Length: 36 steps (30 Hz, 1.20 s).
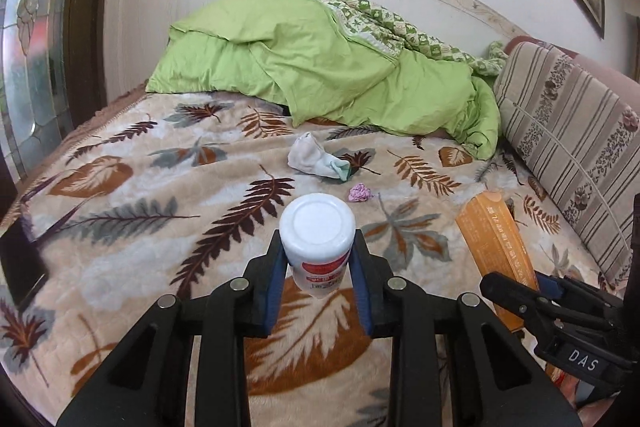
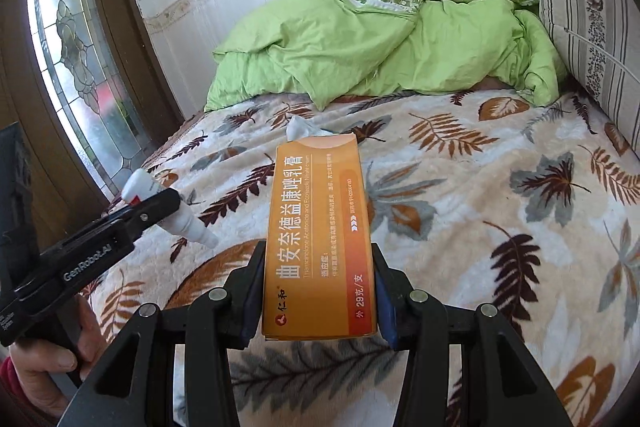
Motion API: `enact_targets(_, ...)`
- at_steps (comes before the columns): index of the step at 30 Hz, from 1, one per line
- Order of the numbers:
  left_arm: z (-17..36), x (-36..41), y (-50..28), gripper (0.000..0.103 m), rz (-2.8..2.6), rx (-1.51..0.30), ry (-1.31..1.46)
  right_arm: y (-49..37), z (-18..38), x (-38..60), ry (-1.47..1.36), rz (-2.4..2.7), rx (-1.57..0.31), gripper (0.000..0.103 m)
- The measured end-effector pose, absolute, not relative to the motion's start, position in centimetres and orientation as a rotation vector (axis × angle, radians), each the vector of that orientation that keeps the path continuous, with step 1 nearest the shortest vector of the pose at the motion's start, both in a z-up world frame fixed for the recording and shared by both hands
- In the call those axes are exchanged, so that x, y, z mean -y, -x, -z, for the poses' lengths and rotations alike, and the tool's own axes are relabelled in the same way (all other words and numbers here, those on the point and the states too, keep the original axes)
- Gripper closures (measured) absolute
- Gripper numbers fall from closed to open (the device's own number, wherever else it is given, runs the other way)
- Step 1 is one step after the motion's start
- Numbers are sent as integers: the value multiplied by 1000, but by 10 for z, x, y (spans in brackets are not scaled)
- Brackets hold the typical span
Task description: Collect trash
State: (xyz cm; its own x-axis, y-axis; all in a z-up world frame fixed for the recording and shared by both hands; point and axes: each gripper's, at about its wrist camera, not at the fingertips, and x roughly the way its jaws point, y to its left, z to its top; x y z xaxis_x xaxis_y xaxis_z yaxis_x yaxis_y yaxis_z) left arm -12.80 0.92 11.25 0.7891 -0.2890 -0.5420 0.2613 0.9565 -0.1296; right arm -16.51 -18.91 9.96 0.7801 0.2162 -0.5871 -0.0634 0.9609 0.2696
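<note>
My left gripper (image 1: pixel 318 263) is shut on a small white plastic bottle (image 1: pixel 318 227) with a red label, held upside down above the bed. It also shows in the right wrist view (image 2: pixel 176 211). My right gripper (image 2: pixel 320 291) is shut on a long orange medicine box (image 2: pixel 320 227), also seen in the left wrist view (image 1: pixel 496 247). A crumpled pink paper ball (image 1: pixel 360 193) and a white and green sock (image 1: pixel 316 157) lie on the leaf-patterned blanket (image 1: pixel 160 187) beyond the bottle.
A green duvet (image 1: pixel 320 67) is heaped at the head of the bed. A striped cushion (image 1: pixel 568 131) lines the right side. A glass-panelled door (image 2: pixel 76 67) stands to the left. A dark object (image 1: pixel 20 263) sits at the bed's left edge.
</note>
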Motion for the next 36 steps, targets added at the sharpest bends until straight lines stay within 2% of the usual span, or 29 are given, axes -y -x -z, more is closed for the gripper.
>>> enact_targets(12,-94,-6,122,74,206,-580,-28,158,-89,176,-170,-132,-684,53)
enact_targets(36,-94,3,122,74,186,-552,-93,153,-86,171,-174,-137,-689,53)
